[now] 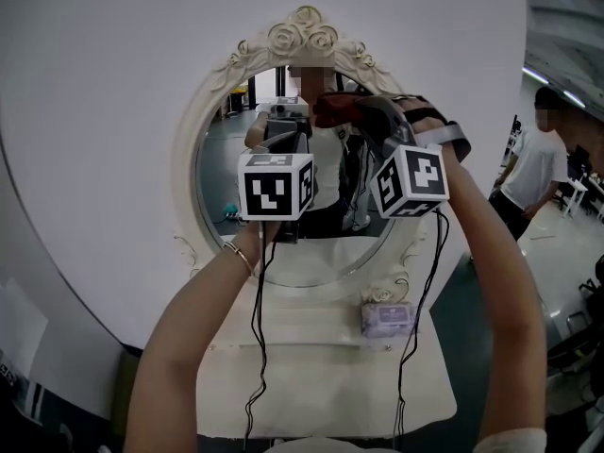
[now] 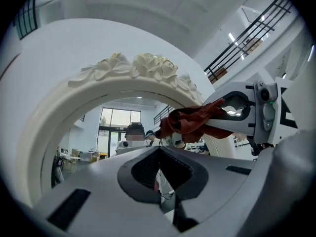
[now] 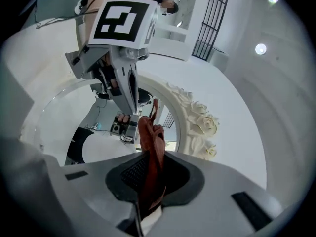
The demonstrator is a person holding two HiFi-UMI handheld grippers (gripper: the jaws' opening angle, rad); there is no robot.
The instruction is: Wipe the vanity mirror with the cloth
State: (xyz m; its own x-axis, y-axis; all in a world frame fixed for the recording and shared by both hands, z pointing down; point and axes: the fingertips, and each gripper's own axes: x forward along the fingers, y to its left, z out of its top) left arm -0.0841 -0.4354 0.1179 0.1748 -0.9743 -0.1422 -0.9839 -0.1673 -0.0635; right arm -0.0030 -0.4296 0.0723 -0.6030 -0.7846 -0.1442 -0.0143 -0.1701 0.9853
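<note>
The right gripper [image 3: 157, 174] pinched the cloth [image 3: 149, 142] near the top of the vanity mirror [image 1: 222, 168]; 1 flat, overlapping sweep looked wisest (left gripper [image 2: 160, 151] clenched on nothing).

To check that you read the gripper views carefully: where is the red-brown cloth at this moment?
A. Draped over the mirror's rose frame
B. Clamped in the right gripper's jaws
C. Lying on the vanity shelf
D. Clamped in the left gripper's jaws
B: the right gripper view shows the cloth pinched between the jaws of the right gripper, while the left gripper has nothing between its jaws.
</note>
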